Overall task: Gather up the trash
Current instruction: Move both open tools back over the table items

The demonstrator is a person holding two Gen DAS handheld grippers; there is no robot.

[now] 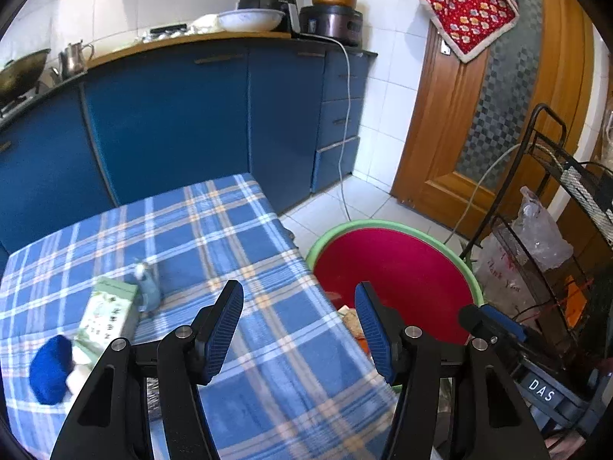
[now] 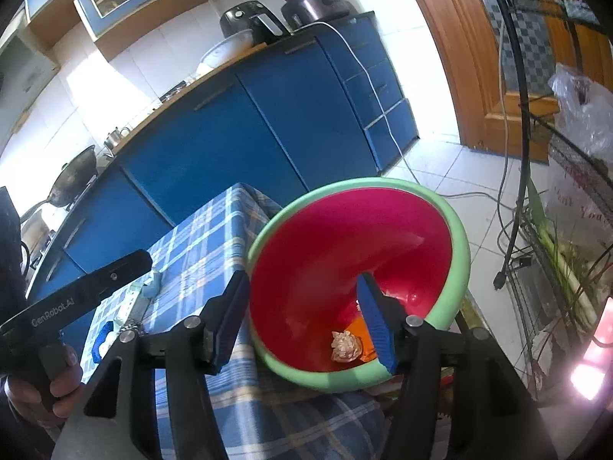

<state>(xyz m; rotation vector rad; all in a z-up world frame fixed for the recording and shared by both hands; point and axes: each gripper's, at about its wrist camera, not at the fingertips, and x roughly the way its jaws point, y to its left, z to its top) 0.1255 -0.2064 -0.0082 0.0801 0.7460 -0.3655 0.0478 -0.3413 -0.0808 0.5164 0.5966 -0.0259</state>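
My left gripper [image 1: 299, 329] is open with nothing between its fingers, above the blue plaid tablecloth [image 1: 237, 237]. On the cloth to its left lie a green-and-white carton [image 1: 107, 314], a small grey-blue crumpled scrap [image 1: 147, 287] and a blue round thing [image 1: 49, 368] with something white beside it. A red basin with a green rim [image 1: 394, 264] stands off the table's right edge. My right gripper [image 2: 302, 322] is open and empty over the basin's near rim [image 2: 333, 381]. In the basin lie a crumpled paper ball [image 2: 345, 347] and an orange scrap [image 2: 358, 331].
Blue kitchen cabinets [image 1: 172, 115] run behind the table, with appliances on the counter. A black wire rack [image 1: 555, 230] with plastic bags stands right of the basin. A white cable [image 1: 345, 161] hangs to the tiled floor. A hand [image 2: 49, 383] holds the left gripper.
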